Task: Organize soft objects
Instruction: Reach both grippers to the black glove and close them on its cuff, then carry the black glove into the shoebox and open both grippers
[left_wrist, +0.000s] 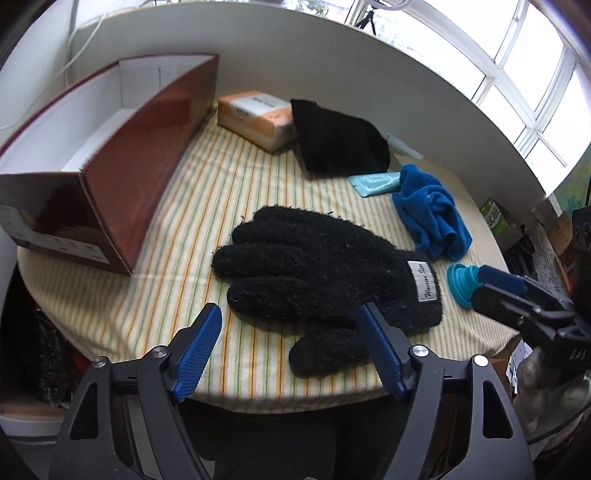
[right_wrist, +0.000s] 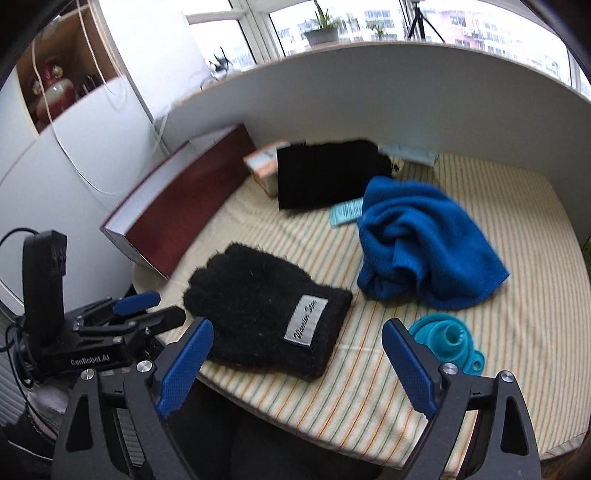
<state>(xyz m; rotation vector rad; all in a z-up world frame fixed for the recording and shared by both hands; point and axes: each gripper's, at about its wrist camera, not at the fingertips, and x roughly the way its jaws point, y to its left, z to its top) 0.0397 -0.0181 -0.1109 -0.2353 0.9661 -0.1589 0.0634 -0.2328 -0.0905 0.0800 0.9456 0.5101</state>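
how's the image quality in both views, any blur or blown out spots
Left wrist view: sharp on the fuzzy black knit glove; strong fisheye bends the white curved backboard; windows at the upper right are blown out. Right wrist view: softer, with the crumpled blue fleece cloth and the dark red cardboard box slightly smeared; the glove label is still legible as script.

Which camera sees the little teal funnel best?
The right wrist view: the teal funnel shows its whole round top beside the right gripper. The left wrist view catches only its edge, partly hidden behind the other gripper.
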